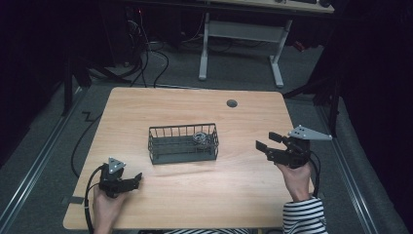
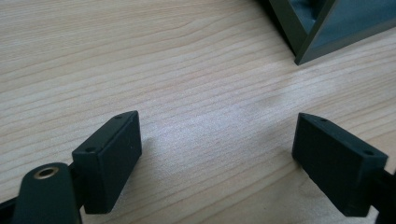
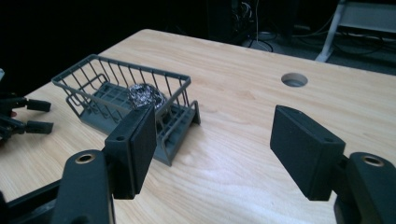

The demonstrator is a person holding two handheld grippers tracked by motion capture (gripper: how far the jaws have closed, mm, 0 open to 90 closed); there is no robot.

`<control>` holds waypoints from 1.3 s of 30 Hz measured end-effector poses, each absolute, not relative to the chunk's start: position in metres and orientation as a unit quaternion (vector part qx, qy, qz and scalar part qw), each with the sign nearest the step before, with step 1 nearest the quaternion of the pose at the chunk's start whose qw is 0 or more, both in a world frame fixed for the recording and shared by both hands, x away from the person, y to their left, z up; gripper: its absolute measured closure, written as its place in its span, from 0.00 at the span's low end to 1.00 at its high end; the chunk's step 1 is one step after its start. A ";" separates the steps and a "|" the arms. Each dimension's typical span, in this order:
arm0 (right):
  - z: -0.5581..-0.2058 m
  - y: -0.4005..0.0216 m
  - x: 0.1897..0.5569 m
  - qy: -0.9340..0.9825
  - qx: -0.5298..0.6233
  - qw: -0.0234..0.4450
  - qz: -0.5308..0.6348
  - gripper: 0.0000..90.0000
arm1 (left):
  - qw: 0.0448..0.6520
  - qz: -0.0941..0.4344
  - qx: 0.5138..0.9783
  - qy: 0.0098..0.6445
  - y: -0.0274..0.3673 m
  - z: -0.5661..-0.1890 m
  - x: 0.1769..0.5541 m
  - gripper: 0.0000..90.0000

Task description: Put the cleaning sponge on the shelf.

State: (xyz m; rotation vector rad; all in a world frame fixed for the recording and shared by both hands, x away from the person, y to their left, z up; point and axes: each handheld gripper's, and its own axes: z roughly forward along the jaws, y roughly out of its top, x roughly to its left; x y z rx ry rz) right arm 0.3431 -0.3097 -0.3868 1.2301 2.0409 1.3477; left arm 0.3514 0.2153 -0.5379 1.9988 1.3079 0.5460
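A grey wire basket [image 1: 165,146] stands in the middle of the wooden table [image 1: 195,107]. A crumpled silvery foil ball [image 1: 199,138] lies in its right end. My left gripper [image 1: 138,180] rests low over the table's front left, short of the basket, open with nothing between its jaws [image 2: 217,135]; a corner of the basket [image 2: 322,28] lies ahead of it. To the right of the basket my right gripper [image 1: 265,140] is held above the table. It is open and empty [image 3: 212,130], pointing at the basket [image 3: 93,77] and the foil ball [image 3: 145,95].
A round cable hole [image 1: 232,103] is in the table near its far edge. Cables trail off the table's front left and right. Beyond the table stand a white desk frame [image 1: 277,58] and floor cables. The other gripper [image 3: 23,116] shows at the left edge of the right gripper view.
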 end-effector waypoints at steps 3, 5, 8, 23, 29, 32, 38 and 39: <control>-0.391 -0.313 0.338 0.727 0.442 0.201 0.486 0.36 | 0.339 0.210 0.768 0.502 0.215 -0.538 0.351 0.18; -0.393 -0.315 0.335 0.725 0.445 0.204 0.485 0.36 | 0.339 0.210 0.767 0.502 0.215 -0.538 0.351 0.18; -0.396 -0.317 0.332 0.722 0.446 0.204 0.488 0.35 | 0.339 0.210 0.767 0.502 0.215 -0.538 0.351 0.18; -0.423 -0.327 0.321 0.702 0.456 0.204 0.509 0.35 | 0.339 0.210 0.767 0.503 0.215 -0.538 0.351 0.18; -0.438 -0.328 0.321 0.701 0.461 0.197 0.507 0.34 | 0.339 0.210 0.767 0.503 0.215 -0.538 0.351 0.18; -0.444 -0.327 0.320 0.703 0.467 0.193 0.500 0.34 | 0.339 0.210 0.767 0.503 0.215 -0.538 0.351 0.18; -0.454 -0.324 0.320 0.707 0.471 0.191 0.492 0.34 | 0.339 0.210 0.767 0.503 0.215 -0.538 0.351 0.18; -0.455 -0.324 0.320 0.708 0.472 0.191 0.490 0.34 | 0.339 0.210 0.767 0.503 0.215 -0.538 0.351 0.18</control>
